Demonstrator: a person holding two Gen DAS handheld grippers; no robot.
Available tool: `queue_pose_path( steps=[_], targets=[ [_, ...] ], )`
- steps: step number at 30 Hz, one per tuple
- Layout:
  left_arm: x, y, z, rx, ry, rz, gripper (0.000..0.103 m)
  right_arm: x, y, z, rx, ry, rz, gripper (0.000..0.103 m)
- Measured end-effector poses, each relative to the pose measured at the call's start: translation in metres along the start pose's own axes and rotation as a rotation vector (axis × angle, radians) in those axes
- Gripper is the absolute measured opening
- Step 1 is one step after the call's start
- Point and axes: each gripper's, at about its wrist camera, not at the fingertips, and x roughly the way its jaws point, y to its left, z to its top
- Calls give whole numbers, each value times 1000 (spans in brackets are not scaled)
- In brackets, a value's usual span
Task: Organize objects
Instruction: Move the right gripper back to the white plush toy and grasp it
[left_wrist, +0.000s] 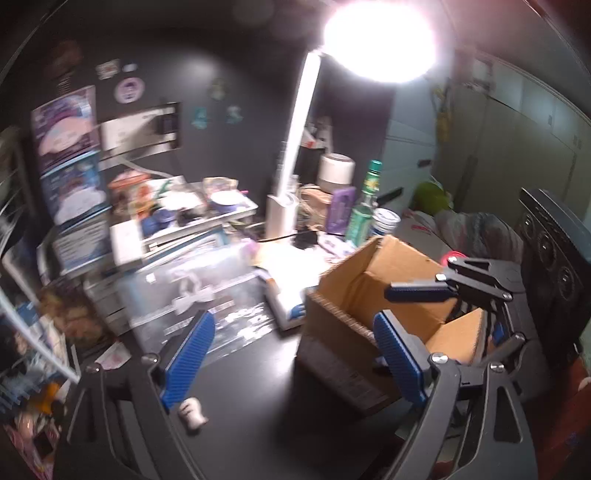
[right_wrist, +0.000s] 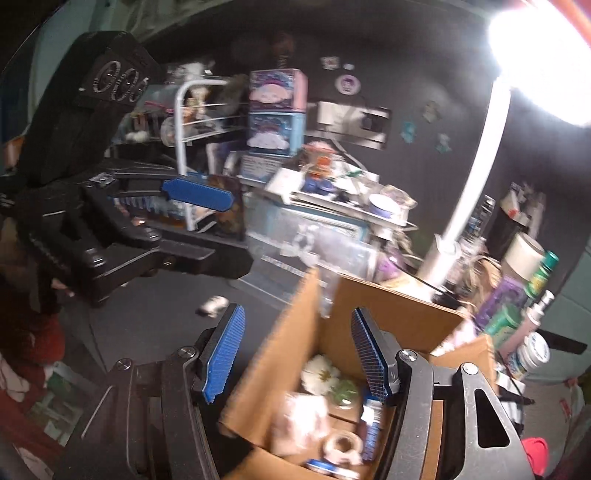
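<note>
Blue ribbed pads of left gripper (left_wrist: 291, 354) nearest the lens, spread wide, nothing between them. Just beyond the right-side pad: open cardboard box (left_wrist: 343, 291) on black desk (left_wrist: 251, 369), flaps up, interior hidden from this angle. Small white figure (left_wrist: 192, 410) lying on the desk left of the box, beside the near pad. Beyond the box, right gripper (left_wrist: 424, 299) seen over the opening, pads apart, empty. Behind the box: green bottle (left_wrist: 365, 206), white lamp pole (left_wrist: 295, 147), bright lamp head washing out the top of the view. Left of the box: clear plastic bin (left_wrist: 192, 284), blurred.

From the right wrist view only: inside of the box (right_wrist: 295, 354) laid open — white flower (right_wrist: 319, 373), tape roll (right_wrist: 341, 445), a blue-and-white tube (right_wrist: 373, 424), a pale pinkish lump too blurred to name. Right gripper (right_wrist: 299, 354) poised above the box's left wall, pads wide apart, holding nothing. Left gripper (right_wrist: 199, 221) seen left of the box and higher, jaws apart and empty. Same white figure (right_wrist: 212, 304) on the desk left of the box.
</note>
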Motion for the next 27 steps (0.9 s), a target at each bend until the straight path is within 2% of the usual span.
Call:
queue_pose_path(
  steps=[5, 9, 12, 15, 22, 27],
  targets=[
    [-20, 40, -33, -74, -24, 87, 87, 26, 52, 13, -46, 8, 129, 57],
    [-25, 75, -62, -148, -22, 132, 92, 60, 87, 12, -45, 69, 231, 57],
    [-23, 97, -84, -184, -7, 175, 92, 93, 110, 4, -54, 128, 257, 57],
    [-18, 115, -106, -229, 12, 177, 92, 126, 123, -7, -32, 177, 287, 57],
    [-7, 141, -139, -286, 44, 204, 92, 195, 116, -27, 57, 249, 243, 57],
    [-3, 152, -149, -323, 47, 194, 92, 231, 109, -33, 40, 269, 161, 54]
  ],
)
